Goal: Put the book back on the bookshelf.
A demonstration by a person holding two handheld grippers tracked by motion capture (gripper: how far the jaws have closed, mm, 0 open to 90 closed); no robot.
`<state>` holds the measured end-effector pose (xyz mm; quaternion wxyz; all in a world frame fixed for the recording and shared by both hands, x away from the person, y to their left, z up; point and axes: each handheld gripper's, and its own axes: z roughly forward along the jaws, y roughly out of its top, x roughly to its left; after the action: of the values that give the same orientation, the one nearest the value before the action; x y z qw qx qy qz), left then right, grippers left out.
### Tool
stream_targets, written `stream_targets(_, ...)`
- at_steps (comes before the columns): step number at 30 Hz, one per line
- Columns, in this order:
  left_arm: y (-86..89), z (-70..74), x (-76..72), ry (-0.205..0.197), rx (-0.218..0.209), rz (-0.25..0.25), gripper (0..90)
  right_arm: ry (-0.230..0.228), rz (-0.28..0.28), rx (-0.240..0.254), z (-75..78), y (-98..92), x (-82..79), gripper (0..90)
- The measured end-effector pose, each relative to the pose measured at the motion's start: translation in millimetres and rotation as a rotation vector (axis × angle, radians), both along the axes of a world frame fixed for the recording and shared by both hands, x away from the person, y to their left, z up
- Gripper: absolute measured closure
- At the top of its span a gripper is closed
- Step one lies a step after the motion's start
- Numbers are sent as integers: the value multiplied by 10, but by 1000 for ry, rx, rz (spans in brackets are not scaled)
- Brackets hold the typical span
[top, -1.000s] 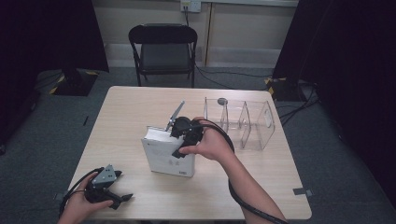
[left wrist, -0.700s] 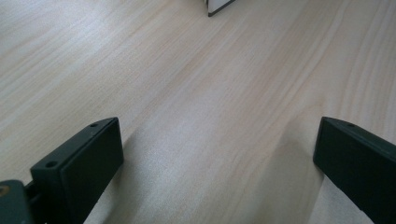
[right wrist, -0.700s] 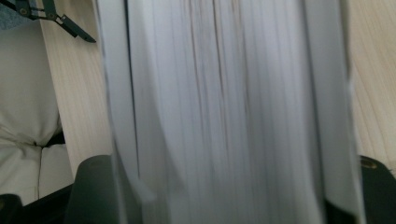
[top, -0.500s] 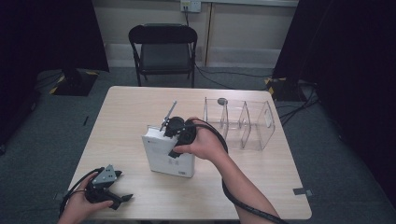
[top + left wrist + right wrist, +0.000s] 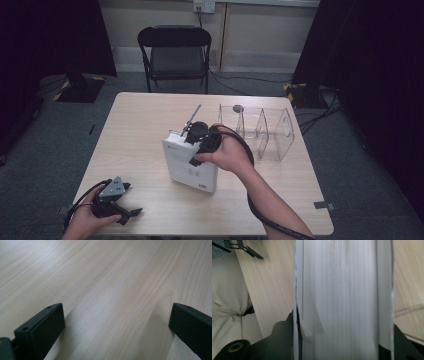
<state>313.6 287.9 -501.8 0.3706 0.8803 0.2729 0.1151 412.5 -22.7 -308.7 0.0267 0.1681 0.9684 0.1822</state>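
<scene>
White book (image 5: 190, 165) near the middle of the tabletop (image 5: 140, 130), stood up and tilted, lower edge on the wood, top edge under the right gripper (image 5: 199, 137). In the right gripper view the page block (image 5: 342, 297) runs straight up between the two black jaws, which press both covers: clamped on the book, having just been closing. Clear divided organiser (image 5: 262, 130) just beyond, toward the far right of the tabletop. Left gripper (image 5: 117, 202) low at the near left corner, well apart from the book; jaws spread wide over bare wood, nothing between them. Black folding chair (image 5: 175, 52) behind the table.
</scene>
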Motion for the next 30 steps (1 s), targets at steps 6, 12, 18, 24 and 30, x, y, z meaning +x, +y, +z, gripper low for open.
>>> stream_targets(6,0,-1,1,0,-2,-1,0,-4,-33,1,106,-193,-17,529)
stream_targets(12,0,0,1,1,0,-1,0,12,-61,8,145,-361,-20,529)
stream_targets(18,-1,-3,2,-1,-4,-2,0,16,-91,0,159,-498,-18,529)
stream_targets(24,0,0,1,0,0,-1,0,31,-123,3,151,-633,-14,529)
stream_targets(30,-1,-3,2,0,-4,-2,0,40,-152,-5,142,-757,-10,529)
